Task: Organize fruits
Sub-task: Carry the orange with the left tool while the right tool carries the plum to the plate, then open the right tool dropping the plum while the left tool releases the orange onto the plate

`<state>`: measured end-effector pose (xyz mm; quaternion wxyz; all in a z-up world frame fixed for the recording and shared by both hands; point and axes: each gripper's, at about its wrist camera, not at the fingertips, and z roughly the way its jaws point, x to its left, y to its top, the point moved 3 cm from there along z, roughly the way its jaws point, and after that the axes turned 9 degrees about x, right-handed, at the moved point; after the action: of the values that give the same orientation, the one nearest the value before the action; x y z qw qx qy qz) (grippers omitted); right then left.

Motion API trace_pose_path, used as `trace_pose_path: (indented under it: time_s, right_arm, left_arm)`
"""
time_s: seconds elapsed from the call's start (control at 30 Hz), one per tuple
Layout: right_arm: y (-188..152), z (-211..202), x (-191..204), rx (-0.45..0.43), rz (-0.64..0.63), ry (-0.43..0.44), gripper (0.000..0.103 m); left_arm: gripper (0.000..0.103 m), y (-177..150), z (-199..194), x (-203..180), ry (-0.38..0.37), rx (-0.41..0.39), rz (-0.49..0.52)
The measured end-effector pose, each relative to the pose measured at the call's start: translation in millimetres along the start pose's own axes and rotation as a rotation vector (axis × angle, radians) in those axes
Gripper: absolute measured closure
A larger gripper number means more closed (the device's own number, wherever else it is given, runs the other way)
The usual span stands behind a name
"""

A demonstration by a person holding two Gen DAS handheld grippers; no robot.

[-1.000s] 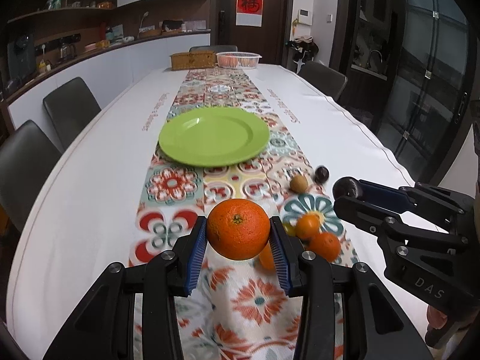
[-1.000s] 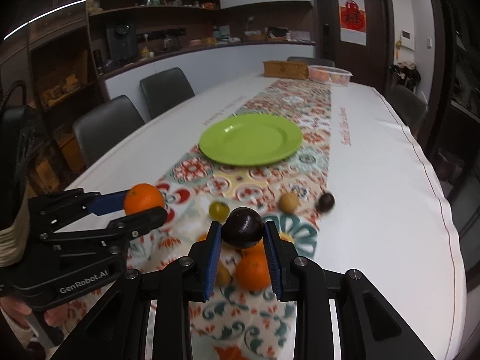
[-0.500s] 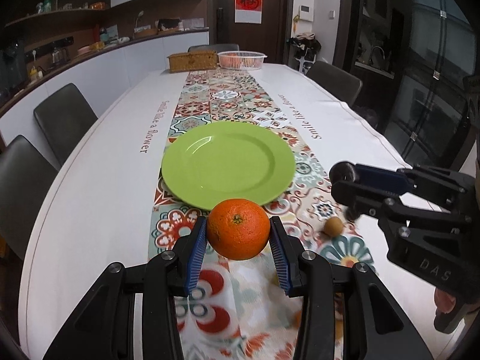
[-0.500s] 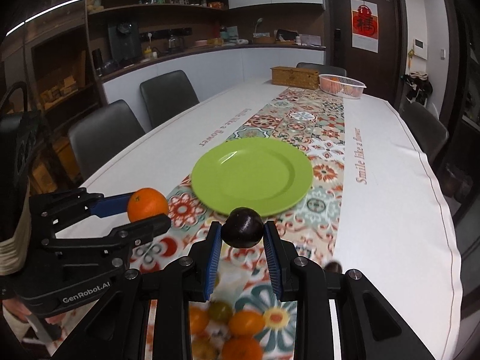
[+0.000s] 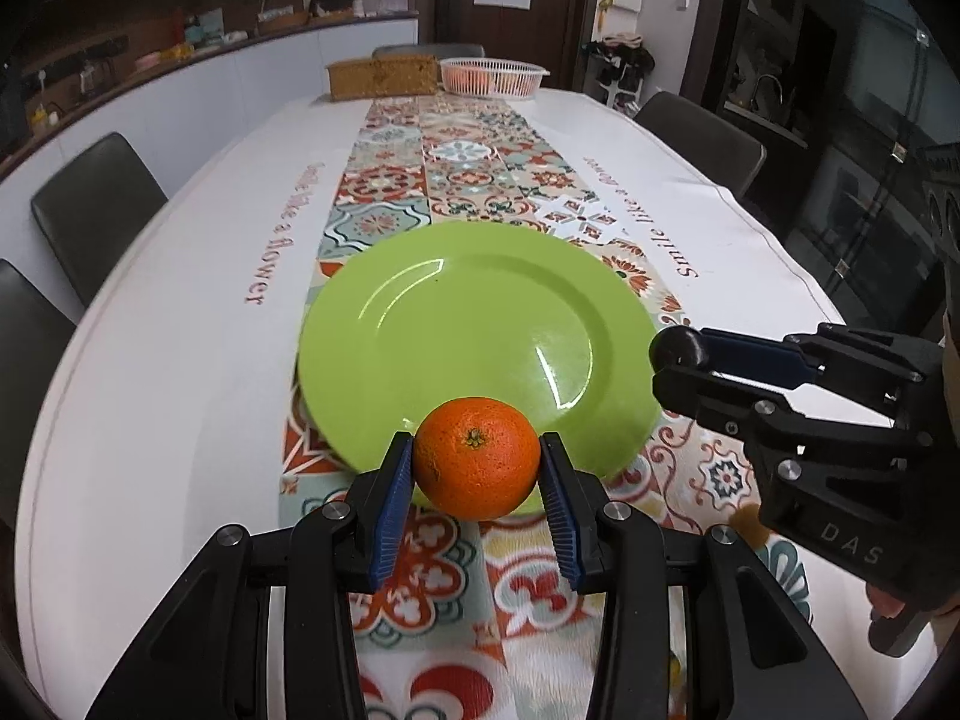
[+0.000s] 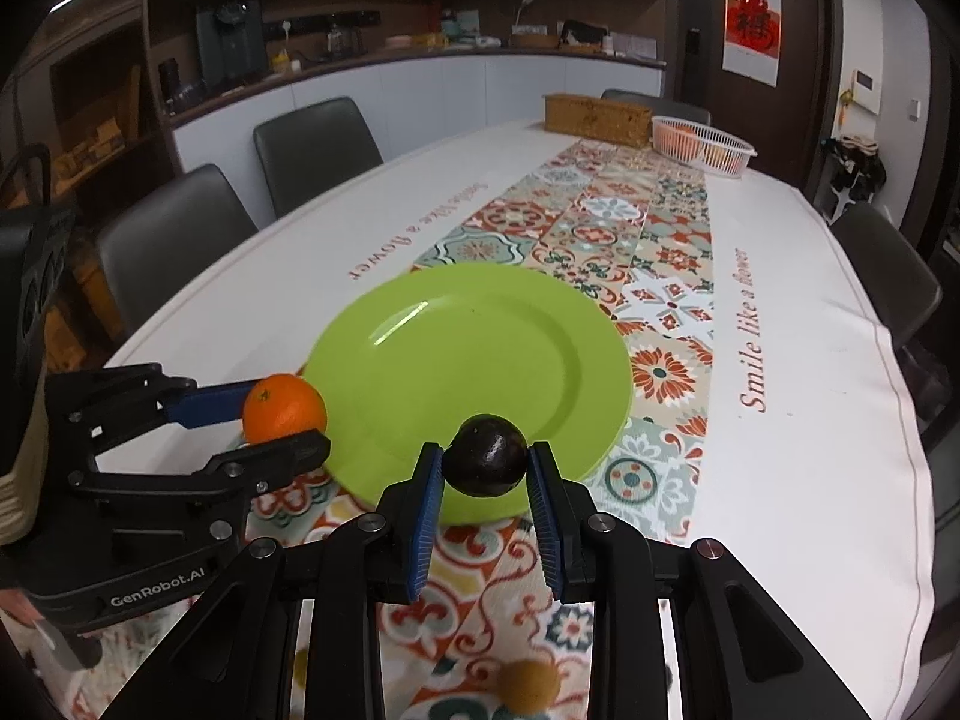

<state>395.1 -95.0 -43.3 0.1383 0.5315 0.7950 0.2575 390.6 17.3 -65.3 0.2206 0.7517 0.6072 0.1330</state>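
My left gripper is shut on an orange and holds it over the near rim of the green plate. My right gripper is shut on a dark round fruit, also over the plate's near rim. The right gripper shows in the left wrist view at the plate's right edge. The left gripper with the orange shows in the right wrist view at the plate's left edge. The plate is empty.
A small brown fruit lies on the patterned runner behind the right gripper; it also shows in the left wrist view. A wicker box and a white basket stand at the table's far end. Chairs line both sides.
Both grippers have moved forward along the table with their fruits, from over the loose fruits to the near rim of the green plate. The plate now looms larger.
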Motion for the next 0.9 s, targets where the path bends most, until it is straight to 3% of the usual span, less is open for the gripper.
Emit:
trace_pose_path:
  time_s: [0.27, 0.37, 0.43, 0.5, 0.9]
  right_arm:
    - [10.0, 24.8, -8.0, 0.04, 0.014, 0.021, 0.073]
    - [10.6, 27.7, -8.9, 0.047, 0.022, 0.031, 0.073]
    - [10.8, 27.6, -9.0, 0.047, 0.018, 0.018, 0.073]
    - [9.4, 24.6, -9.8, 0.042, 0.02, 0.015, 0.072]
    - [-2.8, -19.9, -4.1, -0.03, 0.027, 0.013, 0.07]
  left_arm:
    - [0.062, 13.8, 16.8, 2.7, -0.014, 0.046, -0.003]
    - [0.062, 15.2, 18.2, 1.8, 0.015, 0.048, 0.005]
    - [0.057, 15.9, 16.7, 3.2, 0.023, 0.042, 0.002]
    - [0.052, 15.6, 10.5, 3.8, 0.033, 0.025, -0.002]
    - [0.052, -1.1, -44.7, -13.0, 0.069, -0.063, 0.02]
